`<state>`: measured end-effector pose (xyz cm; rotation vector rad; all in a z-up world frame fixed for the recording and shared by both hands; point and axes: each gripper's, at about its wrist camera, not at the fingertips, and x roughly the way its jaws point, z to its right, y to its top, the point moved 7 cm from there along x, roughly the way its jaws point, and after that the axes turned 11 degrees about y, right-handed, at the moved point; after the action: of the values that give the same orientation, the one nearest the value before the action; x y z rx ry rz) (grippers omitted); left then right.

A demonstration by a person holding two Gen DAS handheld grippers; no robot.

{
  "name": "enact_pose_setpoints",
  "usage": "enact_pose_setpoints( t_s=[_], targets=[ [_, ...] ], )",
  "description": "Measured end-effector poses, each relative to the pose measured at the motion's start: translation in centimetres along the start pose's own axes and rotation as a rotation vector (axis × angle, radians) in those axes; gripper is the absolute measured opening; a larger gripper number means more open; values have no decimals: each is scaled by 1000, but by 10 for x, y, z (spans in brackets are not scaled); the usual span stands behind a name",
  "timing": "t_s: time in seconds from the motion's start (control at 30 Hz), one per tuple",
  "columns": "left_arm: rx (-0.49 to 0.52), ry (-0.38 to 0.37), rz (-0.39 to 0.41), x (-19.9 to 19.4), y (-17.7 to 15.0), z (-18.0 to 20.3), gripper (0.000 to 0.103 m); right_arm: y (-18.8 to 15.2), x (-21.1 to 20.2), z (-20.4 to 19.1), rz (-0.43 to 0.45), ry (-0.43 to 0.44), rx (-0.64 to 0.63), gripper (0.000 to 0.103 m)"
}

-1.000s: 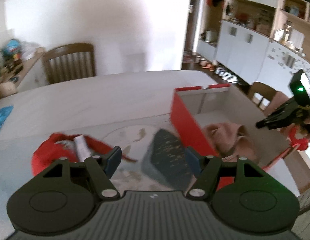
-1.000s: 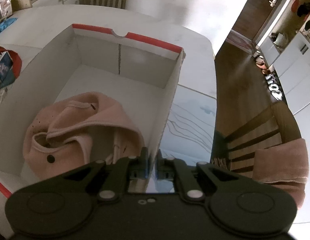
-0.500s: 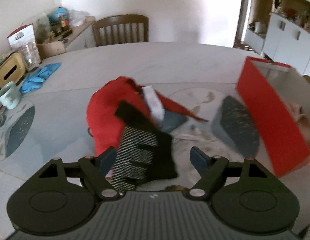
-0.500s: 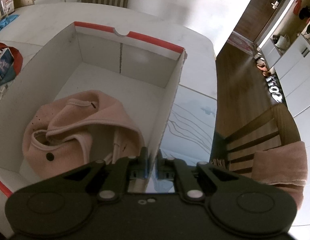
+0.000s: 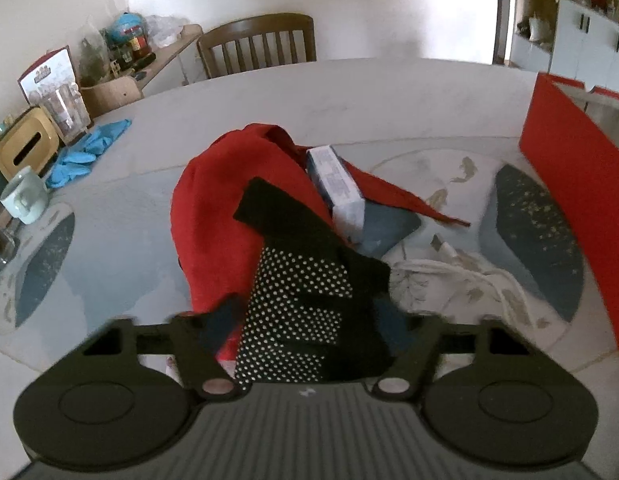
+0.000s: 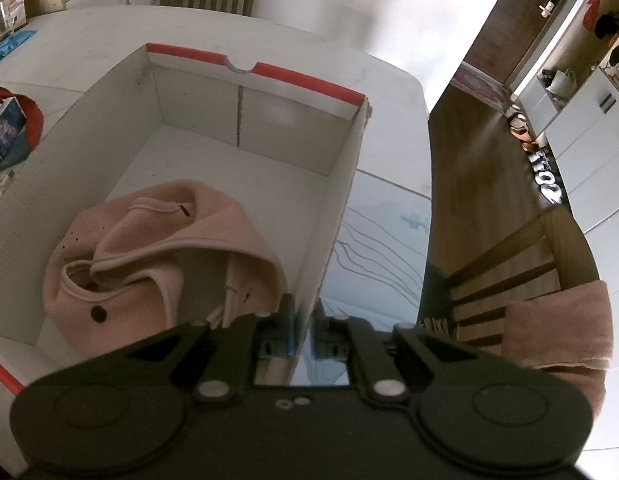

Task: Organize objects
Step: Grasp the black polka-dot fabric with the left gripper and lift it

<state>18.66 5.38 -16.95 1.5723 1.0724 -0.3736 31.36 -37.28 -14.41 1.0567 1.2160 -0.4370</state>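
A black fabric piece with white dots [image 5: 305, 280] lies on a red cloth [image 5: 221, 208] in the left wrist view. My left gripper [image 5: 309, 318] is low over it. Its jaws are closing with the dotted fabric between them, and the pads do not clearly press on it. A small blue-and-white carton [image 5: 337, 184] rests on the red cloth. The red box [image 5: 569, 184] stands at the right. In the right wrist view my right gripper [image 6: 303, 328] is shut on the near end of the box's right wall [image 6: 341, 200]. A pink garment [image 6: 157, 248] lies inside.
A white cord [image 5: 449, 272] and a dark placemat [image 5: 533, 236] lie between the cloth pile and the box. A mint cup [image 5: 23, 196], blue gloves [image 5: 89, 148] and a yellow container [image 5: 23, 148] sit at the table's left. A chair with a pink towel [image 6: 557, 324] stands at the right.
The left gripper swung left from the red box to the cloth pile and sank onto the dotted fabric; its jaws widened, then narrowed around it. The right gripper kept still on the box wall.
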Motion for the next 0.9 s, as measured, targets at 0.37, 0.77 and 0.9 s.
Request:
enact_pose_setpoints(
  t_s=[0.37,0.77,0.9],
  targets=[
    [-16,6,22,-20,1,-8,8,-1,0,1,4,0,10,6],
    [23,-106,113,-94,29,9,8,-1,0,0,6,-2,11,6],
    [47,-166,166,-119,47,25,8,-1,0,0,6,-2,11,6]
  ],
)
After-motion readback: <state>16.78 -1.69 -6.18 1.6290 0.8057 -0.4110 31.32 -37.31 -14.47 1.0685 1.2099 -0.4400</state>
